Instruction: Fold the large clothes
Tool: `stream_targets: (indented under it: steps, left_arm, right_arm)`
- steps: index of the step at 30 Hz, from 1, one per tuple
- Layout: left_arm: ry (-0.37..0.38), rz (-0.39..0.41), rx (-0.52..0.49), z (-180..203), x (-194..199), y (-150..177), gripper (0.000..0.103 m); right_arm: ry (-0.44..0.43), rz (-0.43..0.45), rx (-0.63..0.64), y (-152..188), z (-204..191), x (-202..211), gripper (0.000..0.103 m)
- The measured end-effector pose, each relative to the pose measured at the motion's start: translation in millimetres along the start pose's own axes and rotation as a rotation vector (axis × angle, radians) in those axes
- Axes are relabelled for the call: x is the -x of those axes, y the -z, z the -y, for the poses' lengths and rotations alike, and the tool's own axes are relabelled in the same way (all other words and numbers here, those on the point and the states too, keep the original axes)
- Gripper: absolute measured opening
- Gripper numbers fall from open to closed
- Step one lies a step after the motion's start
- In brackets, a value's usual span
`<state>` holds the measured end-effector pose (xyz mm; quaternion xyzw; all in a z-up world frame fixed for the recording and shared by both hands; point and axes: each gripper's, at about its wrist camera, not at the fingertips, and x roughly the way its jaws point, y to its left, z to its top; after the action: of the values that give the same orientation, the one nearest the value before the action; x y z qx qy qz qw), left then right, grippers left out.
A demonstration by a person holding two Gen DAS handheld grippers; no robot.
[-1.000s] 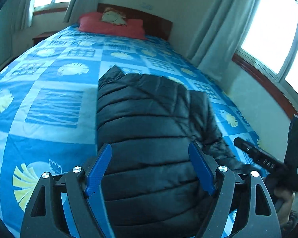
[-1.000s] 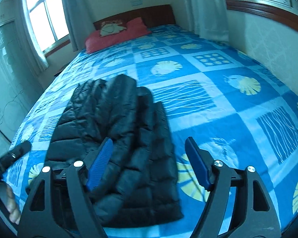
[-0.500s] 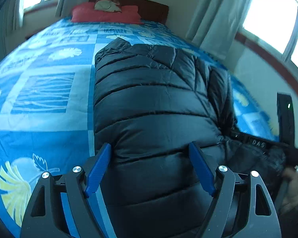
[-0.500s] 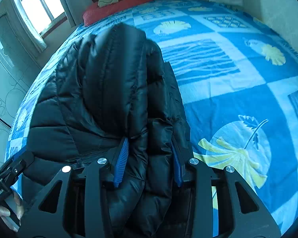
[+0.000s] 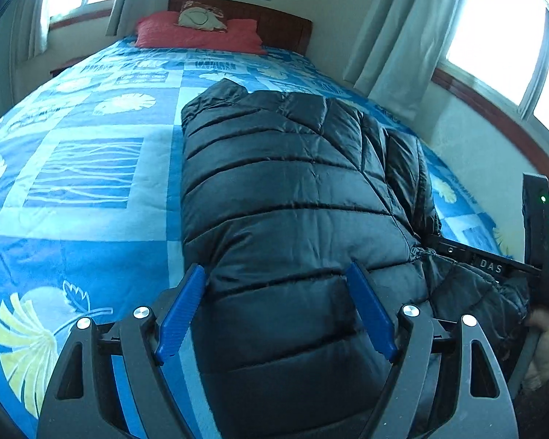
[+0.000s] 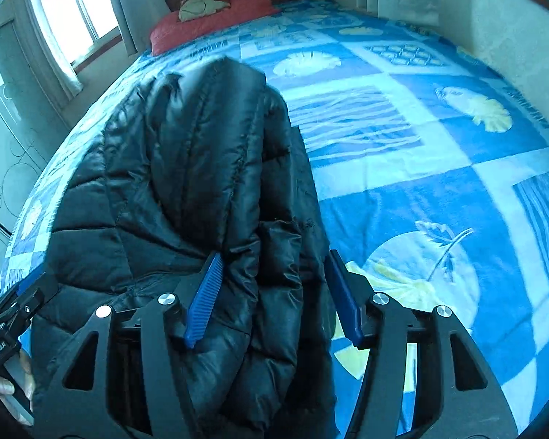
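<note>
We can't see the near hem of the black puffer jacket (image 5: pixel 292 201) in either wrist view, since it drops below the bottom edge behind the gripper frames. In the right wrist view the bulging sleeve fold hides whether the right gripper (image 6: pixel 272 294) pads actually press the fabric. The hand (image 5: pixel 543 347) at the left view's right edge is mostly cut off. The print on the cushion (image 5: pixel 201 18) is too small to make out.

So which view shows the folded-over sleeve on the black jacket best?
The right wrist view: the sleeve runs down the jacket toward the camera. The left wrist view shows mainly the jacket's quilted panel, the sleeve only edge-on at its right side.
</note>
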<state>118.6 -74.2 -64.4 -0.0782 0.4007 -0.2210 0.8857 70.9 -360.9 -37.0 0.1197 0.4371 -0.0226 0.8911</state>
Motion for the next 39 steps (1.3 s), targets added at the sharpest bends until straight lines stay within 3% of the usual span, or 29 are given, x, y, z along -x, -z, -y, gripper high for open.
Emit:
stream_targets:
  steps: [4,9,10,11,13,16,19,21,24,27,32,35,39]
  left_arm:
    - [0.021,0.031,0.058,-12,23,3,0.078]
    - [0.077,0.075,0.088,-13,56,14,0.078]
    - [0.098,0.079,0.092,-12,62,18,0.078]
    - [0.122,0.082,0.097,-11,65,21,0.078]
    - [0.149,0.072,0.094,-8,64,26,0.078]
    - [0.158,0.039,0.094,-3,51,29,0.078]
    - [0.162,-0.01,0.112,1,30,32,0.078]
    - [0.113,-0.038,0.099,4,13,34,0.078]
    - [0.043,-0.056,0.04,10,-8,36,0.078]
    - [0.01,-0.058,0.013,14,-12,37,0.078]
    - [0.048,-0.053,0.049,3,12,34,0.078]
    - [0.071,0.0,0.078,-3,34,20,0.078]
    - [0.104,0.089,0.049,5,39,-19,0.078]
  right_arm:
    - [-0.007,0.08,0.0,0,-10,44,0.057]
    - [-0.086,0.154,0.104,19,-52,93,0.054]
    - [-0.097,0.154,0.13,25,-61,97,0.053]
    - [-0.104,0.146,0.163,34,-70,99,0.046]
    - [-0.099,0.122,0.197,42,-78,94,0.038]
    - [0.001,0.087,0.232,53,-78,73,0.035]
    - [0.024,0.027,0.19,60,-60,48,0.035]
    - [0.025,-0.019,0.164,66,-44,21,0.036]
    - [-0.023,-0.019,0.112,72,-30,-4,0.036]
    - [-0.017,-0.025,0.107,68,-30,-5,0.036]
    - [-0.046,-0.043,0.08,58,-27,21,0.042]
    - [-0.064,0.005,0.065,38,-29,51,0.046]
    - [-0.078,0.101,0.098,-5,-40,50,0.046]
